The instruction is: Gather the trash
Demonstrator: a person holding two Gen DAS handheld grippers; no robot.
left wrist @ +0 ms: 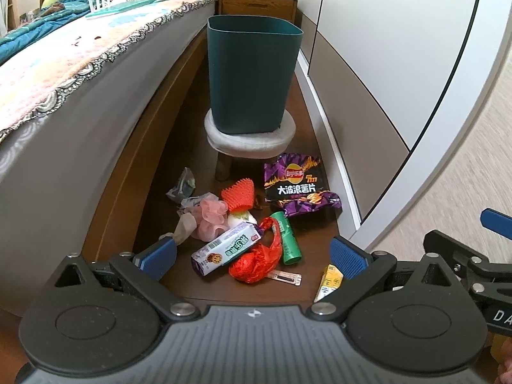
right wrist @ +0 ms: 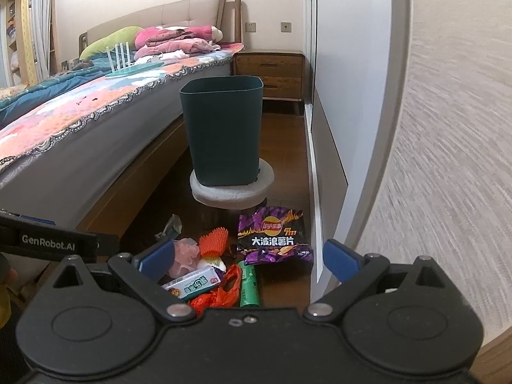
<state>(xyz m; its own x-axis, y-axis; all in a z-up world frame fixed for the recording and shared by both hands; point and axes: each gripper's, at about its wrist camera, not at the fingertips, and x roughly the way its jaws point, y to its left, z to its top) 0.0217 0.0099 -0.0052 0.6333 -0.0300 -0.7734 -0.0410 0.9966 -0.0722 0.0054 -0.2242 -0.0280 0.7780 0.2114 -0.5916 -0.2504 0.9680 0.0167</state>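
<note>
- Left claw: its blue pads spread wide, holding nothing, poised above the litter on the floor.
- Right claw: likewise spread and empty, hanging over the same heap but set back from it.
- Biscuit box lies straight ahead between the left claw's pads, its long axis slanting up toward the wardrobe side; the red plastic bag touches it.
- Green roll lies just beside the bag; purple crisp packet lies beyond, near the stool.
- Bin stands on the stool, past the heap.
- The left claw looks nearer the box; I judge it the likelier to grasp.
</note>
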